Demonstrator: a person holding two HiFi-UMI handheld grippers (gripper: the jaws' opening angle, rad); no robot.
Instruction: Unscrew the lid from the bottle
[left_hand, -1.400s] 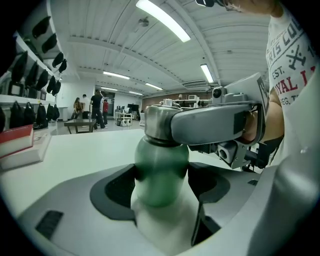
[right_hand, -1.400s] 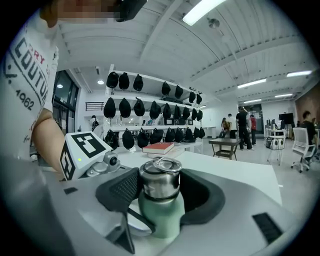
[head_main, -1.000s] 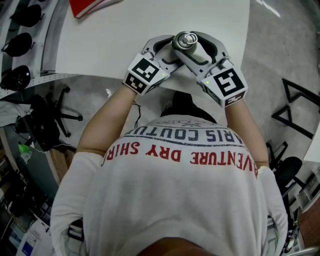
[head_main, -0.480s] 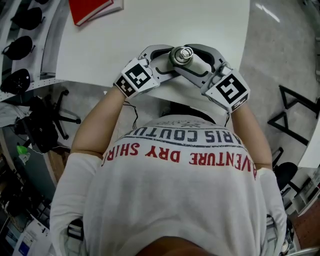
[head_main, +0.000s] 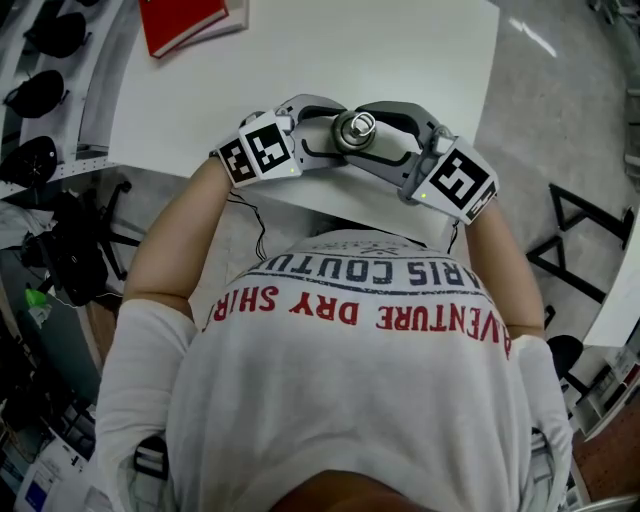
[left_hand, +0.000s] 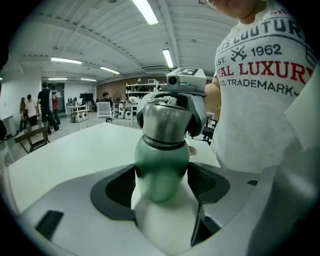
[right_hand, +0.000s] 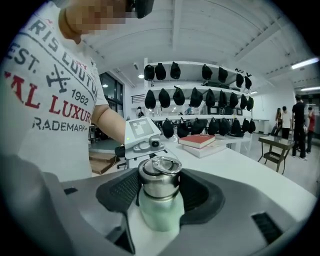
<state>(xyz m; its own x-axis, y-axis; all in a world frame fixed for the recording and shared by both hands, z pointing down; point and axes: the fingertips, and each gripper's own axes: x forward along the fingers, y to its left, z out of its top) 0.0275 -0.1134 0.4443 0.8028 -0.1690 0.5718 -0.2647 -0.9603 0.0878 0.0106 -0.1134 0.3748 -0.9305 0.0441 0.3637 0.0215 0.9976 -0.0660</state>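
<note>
White table top (head_main: 400, 50) fills the far part of the head view. A red book (head_main: 185, 20) lies at its far left corner, and the near side is taken up by the person's printed shirt (head_main: 360, 300). Just left of centre, over the near edge of the table, the left gripper (left_hand: 162, 182) is clamped on the pale green body of the bottle (left_hand: 161, 162), with its dark pads pressed against both sides below the shoulder. The bottle is held between the two tools with its top turned up toward the head camera; whether its base rests on anything cannot be told. Its steel lid (right_hand: 159, 181) is seated on the neck, and no gap is seen at the seam. To the right, the right gripper (right_hand: 159, 192) is closed round that lid, so the cap is pinched between its ribbed pads. The step in hand is judged to be the twist itself, body braced by one tool and cap gripped by the other, with the thread not yet visibly freed. For the next move, the right tool would need to be rolled against the left with both grips kept firm. A fresh hold on the smooth steel would probably be needed before the lid can be lifted clear.
</note>
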